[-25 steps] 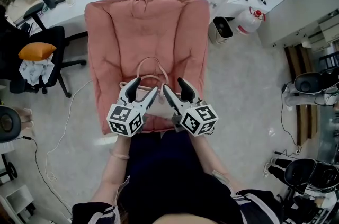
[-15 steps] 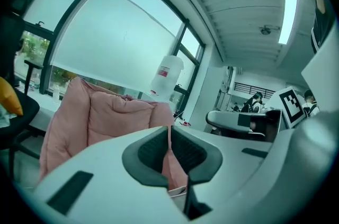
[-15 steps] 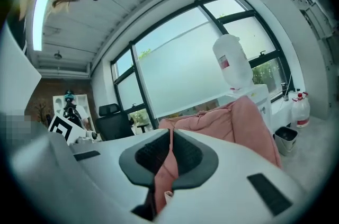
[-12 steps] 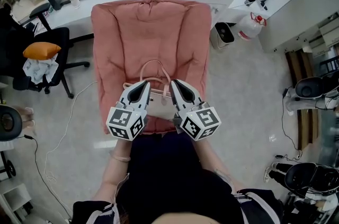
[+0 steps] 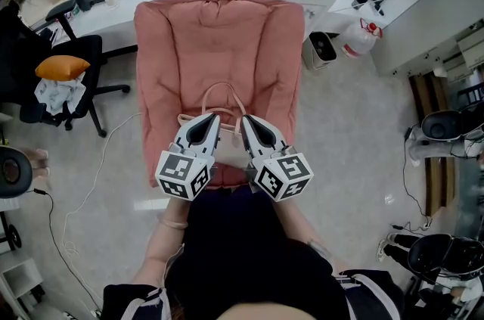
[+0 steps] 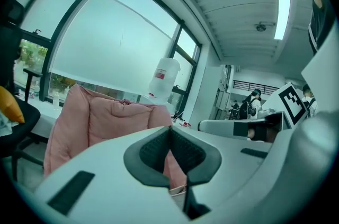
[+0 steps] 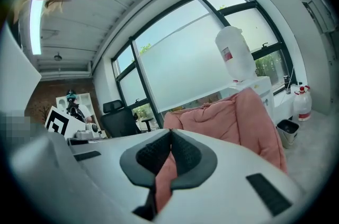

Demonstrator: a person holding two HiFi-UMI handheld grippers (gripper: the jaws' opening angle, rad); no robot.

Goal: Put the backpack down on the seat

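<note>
Pale office flooring surrounds the pink cushioned seat (image 5: 219,38) at the centre of the head view. Over its lower edge is the backpack (image 5: 227,150), pale pink, with its loop handle pointing toward the seat's back. The left gripper (image 5: 209,119) and right gripper (image 5: 249,120) flank it with fingers clenched. Pink fabric is pinched in the right pair and seemingly in the left. The bag looks soft, limp and light, so straps or top seams suit best. No print is legible, and the cubes show only square markers.
</note>
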